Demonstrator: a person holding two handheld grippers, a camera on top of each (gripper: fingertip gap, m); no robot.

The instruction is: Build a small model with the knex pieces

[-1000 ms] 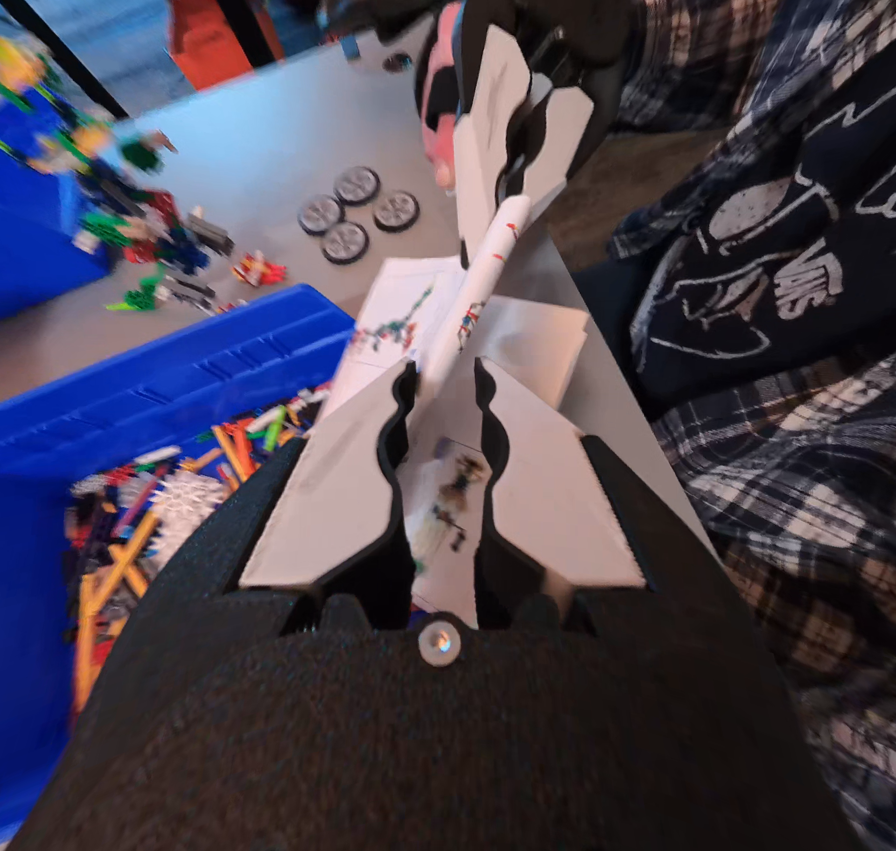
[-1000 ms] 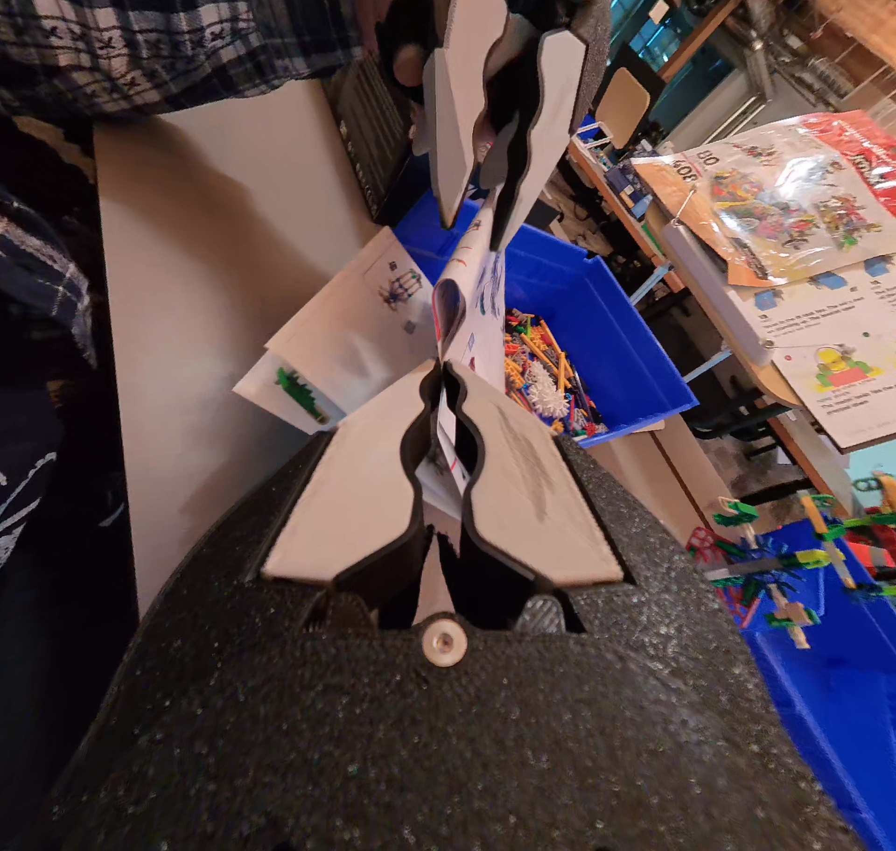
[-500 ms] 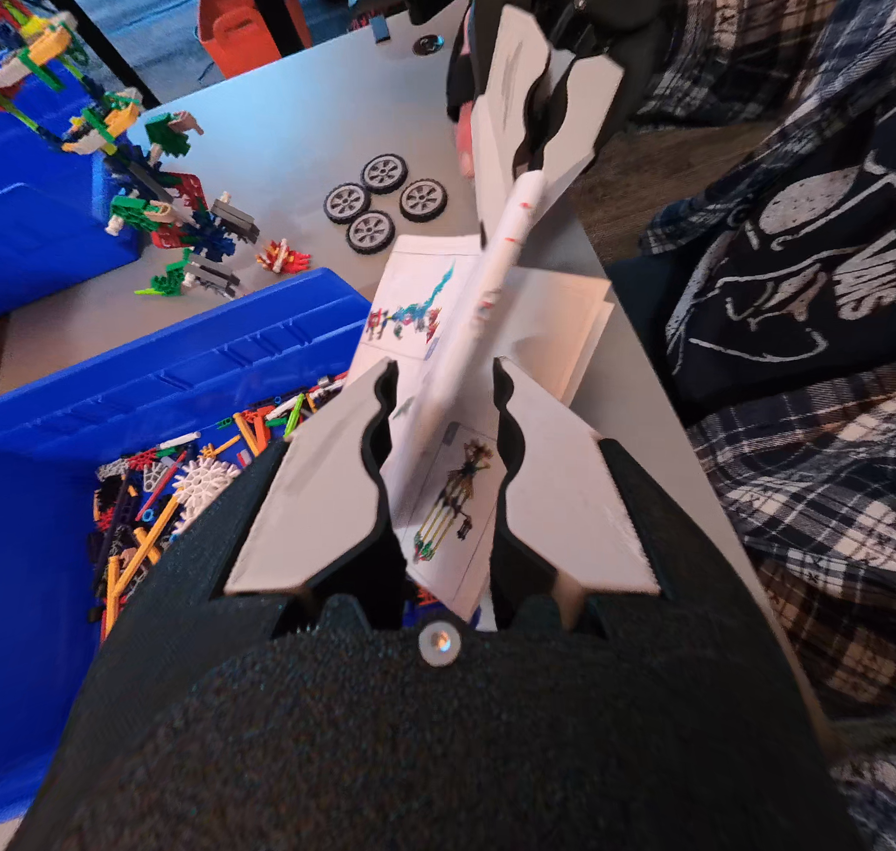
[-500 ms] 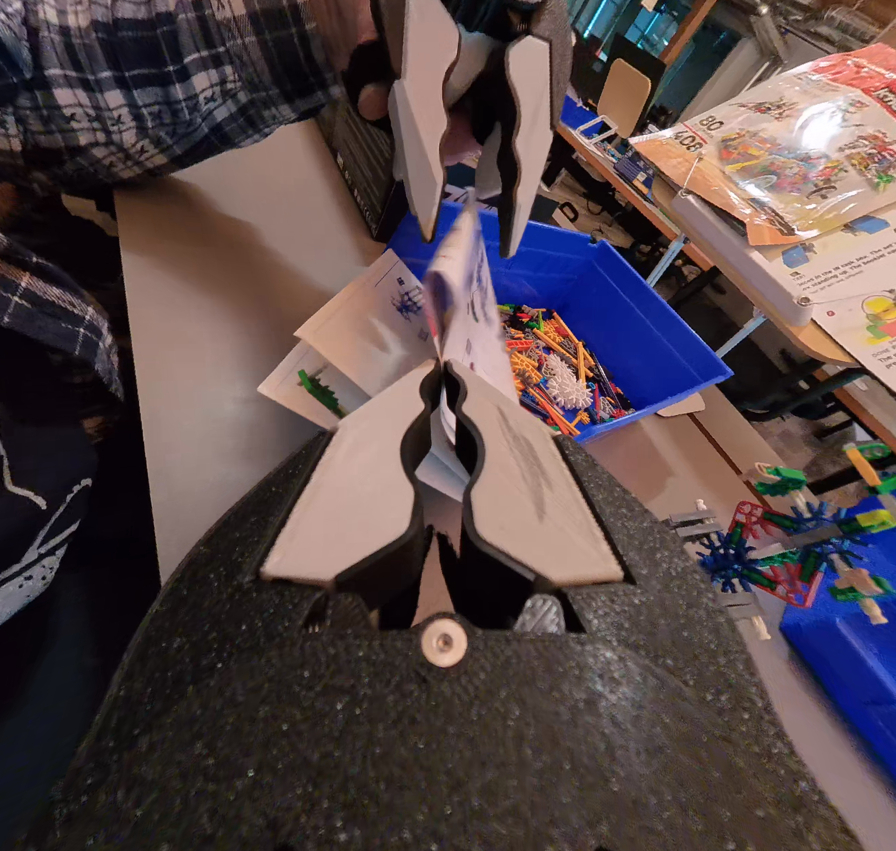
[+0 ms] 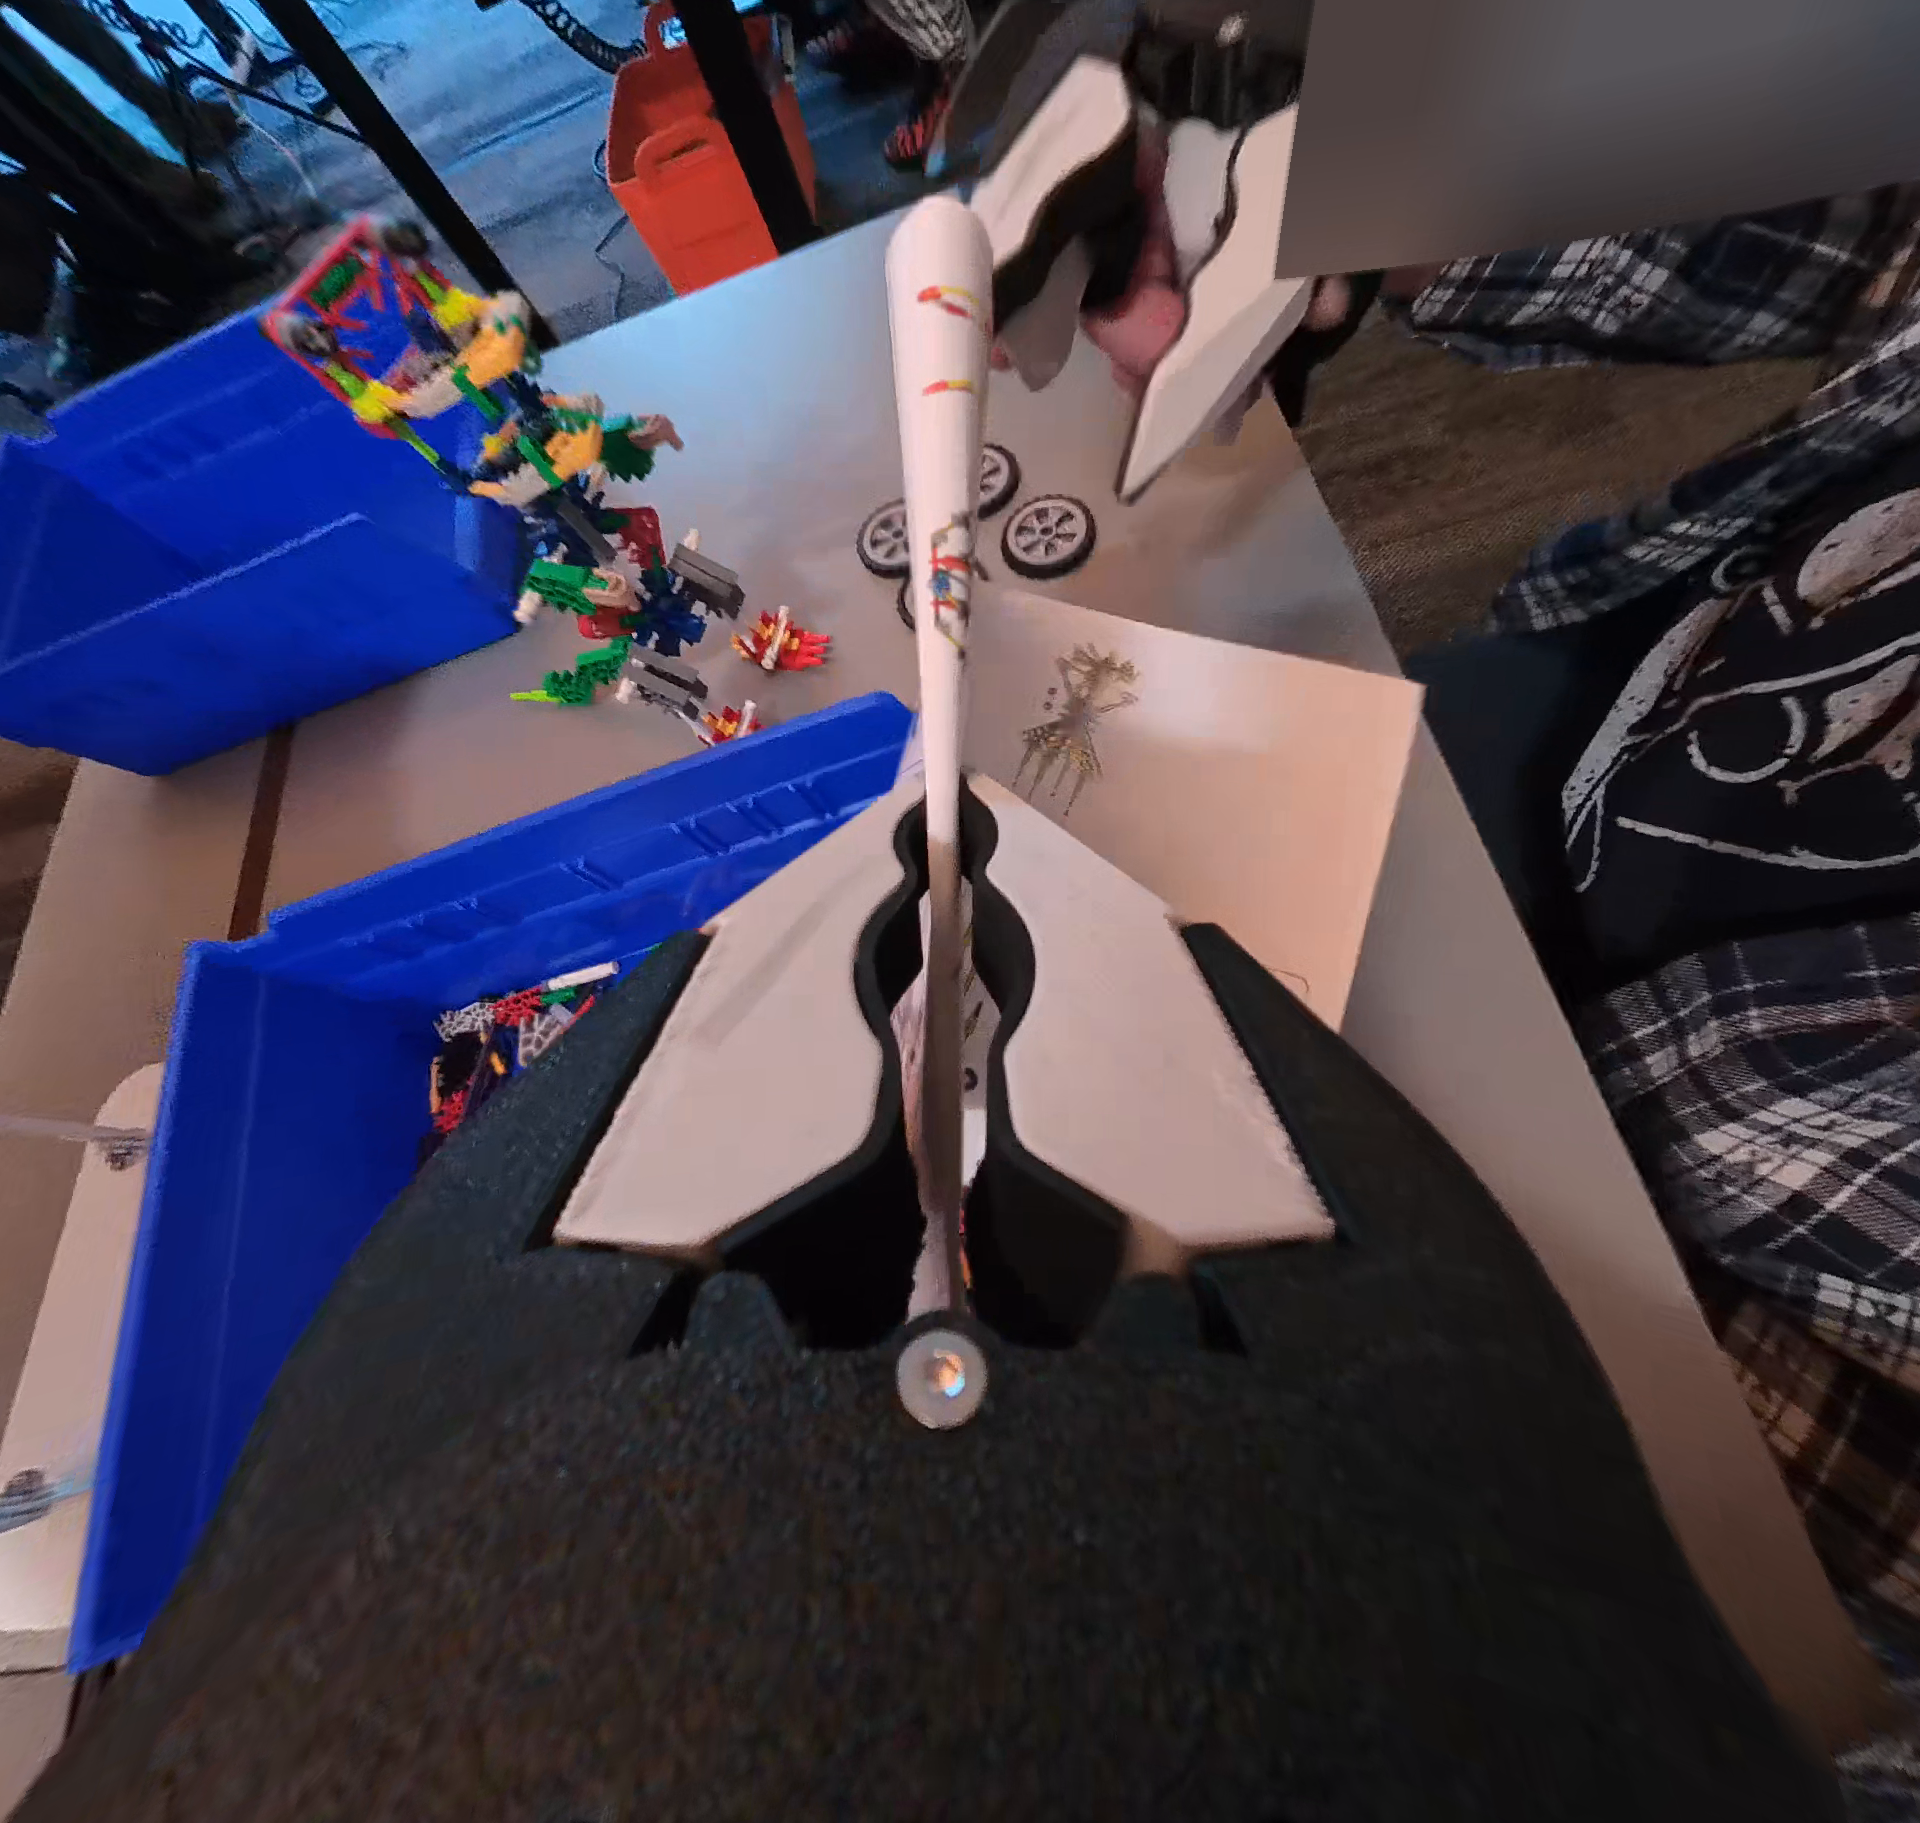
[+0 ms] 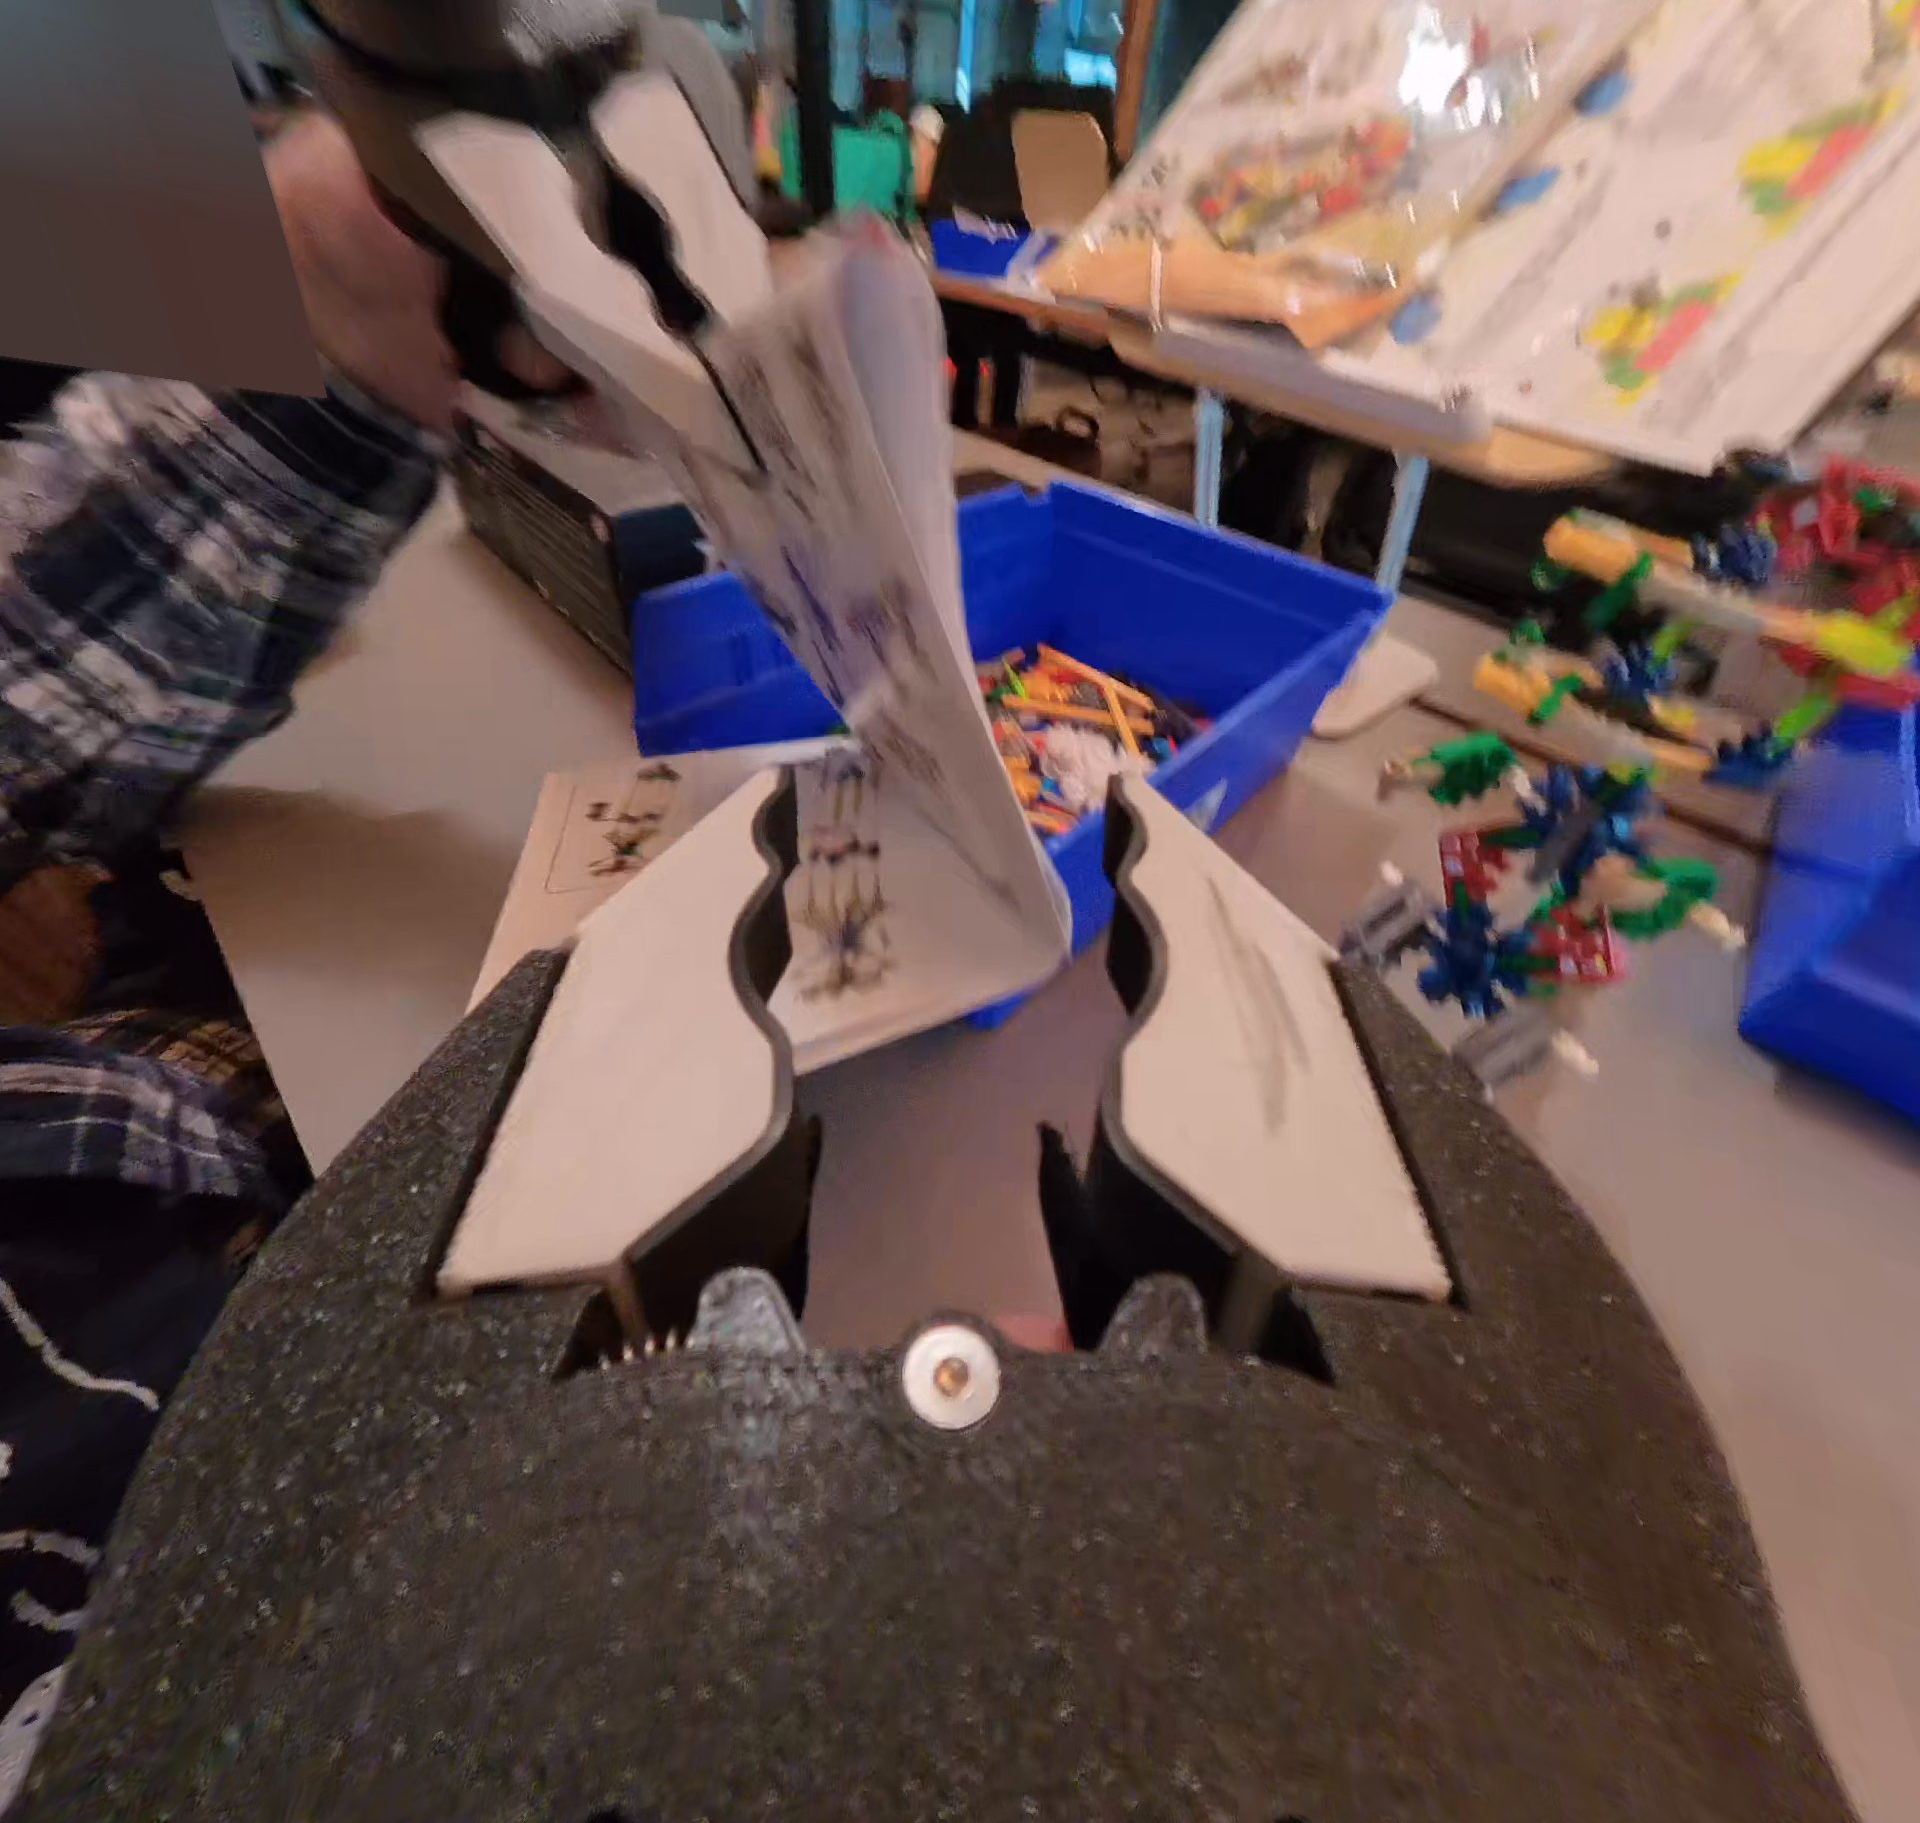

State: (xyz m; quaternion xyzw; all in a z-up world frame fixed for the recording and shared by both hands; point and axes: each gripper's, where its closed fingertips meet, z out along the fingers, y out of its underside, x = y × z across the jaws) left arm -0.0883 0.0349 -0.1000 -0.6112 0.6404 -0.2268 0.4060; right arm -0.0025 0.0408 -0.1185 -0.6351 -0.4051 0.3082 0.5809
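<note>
We see the left gripper (image 5: 943, 817) clamped on a raised page (image 5: 940, 485) of a printed booklet (image 5: 1226, 765) that lies open on the grey table (image 5: 779, 402), just beside a blue bin (image 5: 582, 869) of colourful building pieces. The right gripper (image 6: 940, 817) stands with its fingers wide apart, holding nothing; blur makes it hard to say, but its left finger seems just beside the paper. Grey wheels (image 5: 1047, 535) lie beyond the booklet.

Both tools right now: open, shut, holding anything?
Left tool: shut on the booklet page.
Right tool: open, holding nothing; the booklet page lies just ahead.
</note>
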